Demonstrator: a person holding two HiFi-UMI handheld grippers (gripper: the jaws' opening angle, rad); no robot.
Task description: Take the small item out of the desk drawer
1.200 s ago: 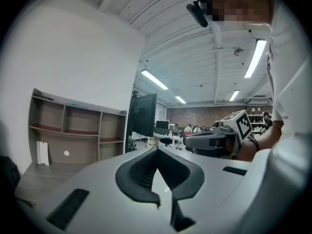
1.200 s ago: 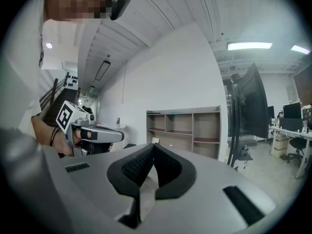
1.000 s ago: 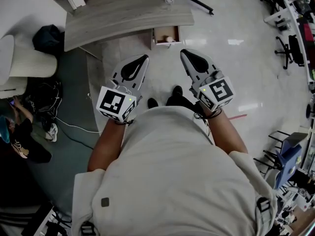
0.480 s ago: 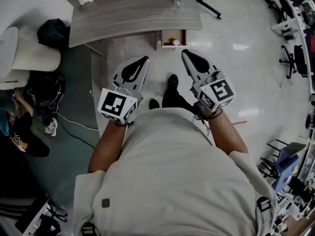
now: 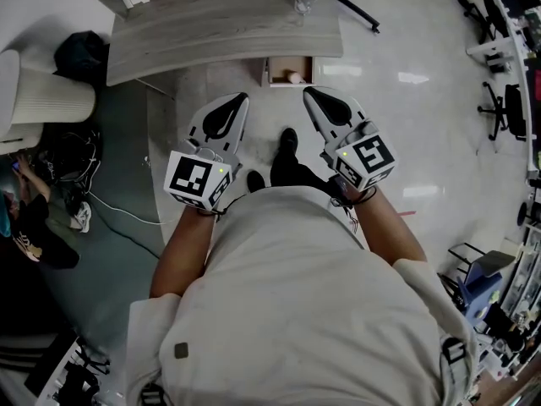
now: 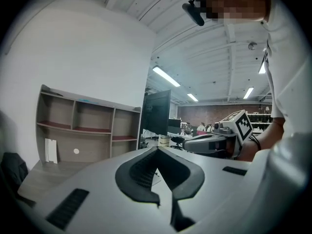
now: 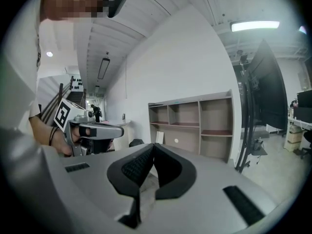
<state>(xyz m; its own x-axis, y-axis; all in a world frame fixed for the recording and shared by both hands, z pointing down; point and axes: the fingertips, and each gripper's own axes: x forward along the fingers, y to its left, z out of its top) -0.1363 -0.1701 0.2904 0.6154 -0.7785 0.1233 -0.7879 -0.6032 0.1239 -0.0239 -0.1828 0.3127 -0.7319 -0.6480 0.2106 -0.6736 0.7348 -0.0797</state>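
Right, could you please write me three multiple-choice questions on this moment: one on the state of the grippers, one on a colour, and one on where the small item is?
1. The jaws of the left gripper and the right gripper are:
A. both shut, with nothing between them
B. both wide open
C. both shut on a cup

2. The person's shoes are:
A. white
B. red
C. black

3. The small pale item lies:
A. in the right gripper
B. in the open drawer
C. on a shoe

Answers:
1 A: in each gripper view the dark pads meet at the tips and hold nothing.
2 C: the head view shows both shoes dark against the pale floor.
3 B: the head view shows it inside the drawer pulled out under the desk, ahead of both grippers.
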